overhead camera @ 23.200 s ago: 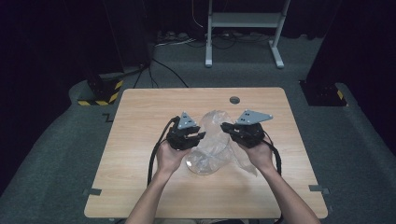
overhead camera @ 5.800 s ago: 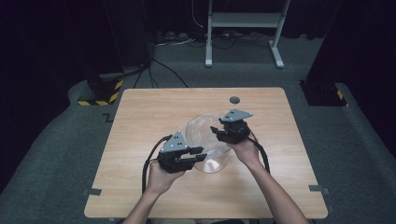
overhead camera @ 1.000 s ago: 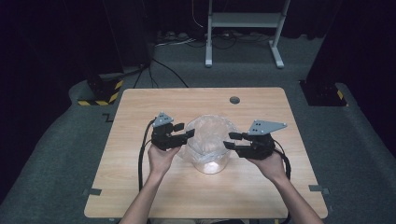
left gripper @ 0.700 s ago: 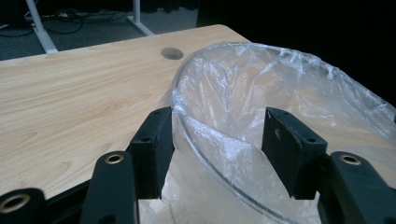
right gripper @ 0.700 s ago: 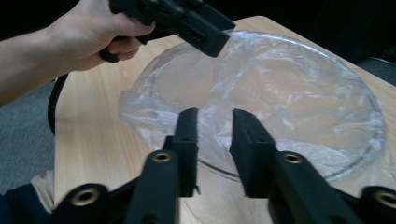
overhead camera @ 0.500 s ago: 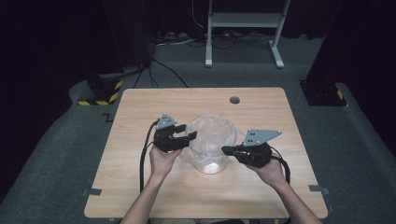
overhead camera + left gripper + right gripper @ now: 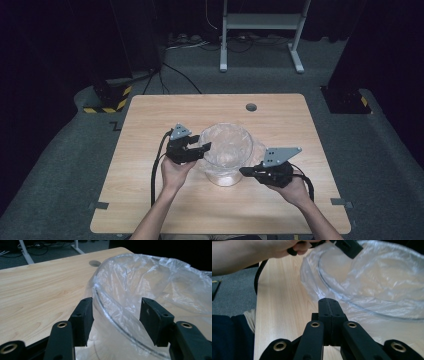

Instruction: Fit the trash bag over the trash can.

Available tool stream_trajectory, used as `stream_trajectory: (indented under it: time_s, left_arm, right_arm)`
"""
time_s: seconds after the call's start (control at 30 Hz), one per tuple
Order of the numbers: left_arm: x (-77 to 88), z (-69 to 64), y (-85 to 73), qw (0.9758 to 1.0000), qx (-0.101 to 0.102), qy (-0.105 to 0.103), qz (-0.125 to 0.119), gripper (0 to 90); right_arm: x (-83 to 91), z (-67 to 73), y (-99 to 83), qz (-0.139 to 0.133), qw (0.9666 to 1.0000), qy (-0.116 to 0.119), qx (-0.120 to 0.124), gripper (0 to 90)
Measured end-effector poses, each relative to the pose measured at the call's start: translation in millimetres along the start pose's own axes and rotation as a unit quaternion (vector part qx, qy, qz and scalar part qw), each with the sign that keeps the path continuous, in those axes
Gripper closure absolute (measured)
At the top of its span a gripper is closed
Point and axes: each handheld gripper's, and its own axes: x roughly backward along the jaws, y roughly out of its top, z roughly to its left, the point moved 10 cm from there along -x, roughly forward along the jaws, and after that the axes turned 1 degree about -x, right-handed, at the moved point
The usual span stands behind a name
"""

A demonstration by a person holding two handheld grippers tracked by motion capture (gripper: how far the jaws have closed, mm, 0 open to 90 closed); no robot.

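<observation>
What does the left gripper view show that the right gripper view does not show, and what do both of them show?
Left gripper view: the left hand-held gripper from behind, jaws apart, one on each side of the clear bowl's rim, and the round hole in the table.

Right gripper view: the right hand-held gripper with jaws shut together on nothing, low over the wooden table, plus the person's left hand and grey floor.

Both: the clear bowl lined with a transparent plastic bag on that table.
</observation>
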Motion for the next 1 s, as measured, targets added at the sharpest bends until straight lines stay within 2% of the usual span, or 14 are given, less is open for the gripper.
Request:
stream_trajectory:
  time_s: [0.17,0.27,0.3,0.33,0.5,0.53,0.6,0.7,0.73,0.77,0.8,0.83,0.87,1.0]
  left_arm:
    - [4.0,0.0,-2.4,0.9999,0.006,-0.007,-0.009,44.0]
    - [8.1,-0.7,-2.9,0.9998,0.005,-0.009,-0.016,43.2]
    - [10.6,-0.5,-3.0,0.9998,0.004,-0.009,-0.018,43.2]
    - [16.2,-0.7,-2.7,0.9996,0.005,-0.011,-0.027,42.9]
    - [26.1,-1.4,-2.0,0.9989,0.007,-0.015,-0.043,42.1]
    - [30.4,-2.3,-2.1,0.9986,0.008,-0.019,-0.049,41.9]
    - [34.1,-4.2,-2.9,0.9982,0.009,-0.025,-0.054,41.2]
    - [40.0,-8.8,-6.8,0.9979,0.005,-0.034,-0.055,39.8]
    - [40.0,-8.8,-6.8,0.9979,0.005,-0.034,-0.055,39.4]
    - [44.8,-13.4,-10.3,0.9975,0.005,-0.042,-0.057,38.8]
    - [44.8,-13.4,-10.3,0.9975,0.005,-0.042,-0.057,38.1]
    - [48.9,-17.4,-12.5,0.9969,0.009,-0.051,-0.060,38.1]
    - [52.4,-20.8,-13.9,0.9964,0.009,-0.056,-0.064,36.8]
    - [62.8,-35.7,-22.3,0.9957,0.000,-0.060,-0.071,35.6]
  right_arm:
    - [-9.5,-8.1,-16.7,0.029,0.9995,-0.008,-0.012,89.9]
    - [-10.3,-9.2,-17.2,0.027,0.9994,-0.009,-0.020,81.7]
    - [-10.3,-9.2,-17.2,0.027,0.9994,-0.009,-0.020,81.7]
    - [-6.6,-6.9,-11.0,0.013,0.9997,-0.011,-0.015,75.9]
    - [2.5,-3.9,3.2,-0.015,0.9998,-0.015,-0.005,71.2]
    - [6.4,-2.5,9.8,-0.029,0.9995,-0.005,-0.006,70.3]
    - [8.6,-4.0,14.9,-0.037,0.9992,-0.008,-0.006,67.6]
    - [10.1,-13.6,22.8,-0.050,0.9980,-0.036,-0.011,63.3]
    - [10.1,-13.6,22.8,-0.050,0.9980,-0.036,-0.011,63.3]
    - [9.7,-25.7,28.1,-0.055,0.9957,-0.070,-0.022,60.2]
    - [9.7,-25.7,28.1,-0.055,0.9957,-0.070,-0.022,60.2]
    - [8.9,-32.4,30.4,-0.058,0.9941,-0.087,-0.029,59.9]
    - [5.8,-46.8,35.2,-0.067,0.9905,-0.111,-0.047,58.6]
    - [-4.9,-68.5,37.7,-0.063,0.9847,-0.147,-0.070,57.2]
